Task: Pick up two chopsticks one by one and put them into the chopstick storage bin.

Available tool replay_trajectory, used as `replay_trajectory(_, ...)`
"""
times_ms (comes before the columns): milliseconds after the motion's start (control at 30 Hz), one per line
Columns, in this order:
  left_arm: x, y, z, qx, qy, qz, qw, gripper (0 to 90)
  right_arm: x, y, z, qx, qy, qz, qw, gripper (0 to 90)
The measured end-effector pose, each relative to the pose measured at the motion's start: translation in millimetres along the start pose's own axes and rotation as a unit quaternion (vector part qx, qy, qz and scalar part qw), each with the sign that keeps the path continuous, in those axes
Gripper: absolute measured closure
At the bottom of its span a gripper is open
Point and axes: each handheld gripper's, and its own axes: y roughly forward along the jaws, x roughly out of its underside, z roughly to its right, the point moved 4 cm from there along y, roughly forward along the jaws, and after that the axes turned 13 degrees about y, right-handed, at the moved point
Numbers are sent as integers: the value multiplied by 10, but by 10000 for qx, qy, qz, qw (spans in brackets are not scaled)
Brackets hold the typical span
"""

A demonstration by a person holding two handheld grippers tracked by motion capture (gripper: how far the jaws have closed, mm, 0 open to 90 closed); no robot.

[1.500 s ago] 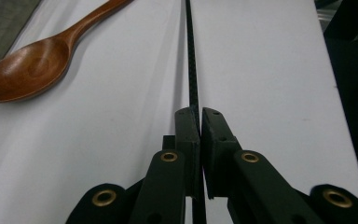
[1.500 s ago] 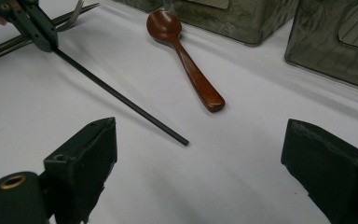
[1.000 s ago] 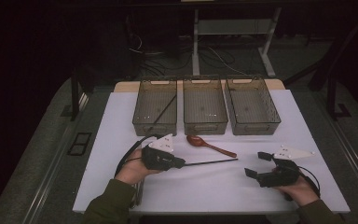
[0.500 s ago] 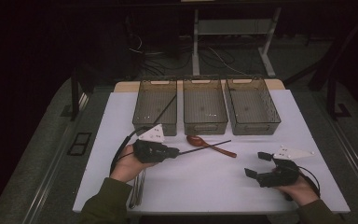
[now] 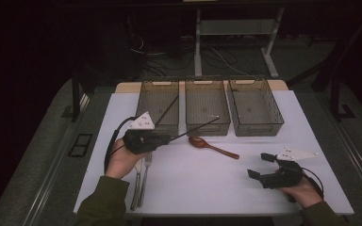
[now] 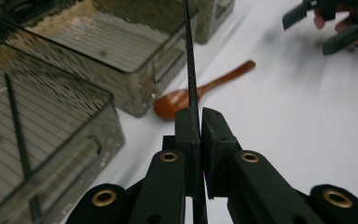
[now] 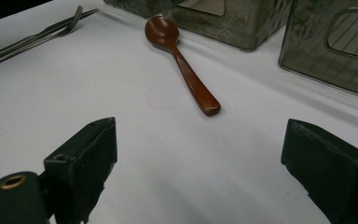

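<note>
Black chopstick pinched tight in left gripper jaws, raised off the white surface, tip over the middle bin's near rim. Better swung toward the left bin, beside its twin, tip lowered inside before release. Wooden spoon lying near the bins. Right gripper jaws wide open, empty, best kept still.

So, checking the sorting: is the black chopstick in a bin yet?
No. The chopstick is clamped in the shut left gripper, raised above the table.
</note>
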Motion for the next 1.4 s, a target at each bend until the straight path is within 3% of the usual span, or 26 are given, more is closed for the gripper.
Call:
replay_trajectory(267,-93,-116,-294,-462,-265,-28,9986,854,-6,-10,0,-12,29,32,10000,107)
replay_trajectory(533,-98,-208,-631,-919,-585,-164,9939,854,-9,-4,6,-11,58,29,10000,108)
replay_trajectory(900,-35,-218,-973,-1498,-1024,-366,9827,854,-11,-4,16,16,80,62,9999,108)
replay_trajectory(1033,3,-191,-1062,-1657,-1132,-574,9780,854,-12,-2,20,12,76,40,10000,108)
replay_trajectory(1200,113,-100,-1154,-1688,-1416,-864,9716,854,-16,-17,17,0,79,70,9999,107)
replay_trajectory(1400,225,13,-1224,-1684,-1523,-1304,9651,853,-20,-16,21,-16,78,91,9999,108)
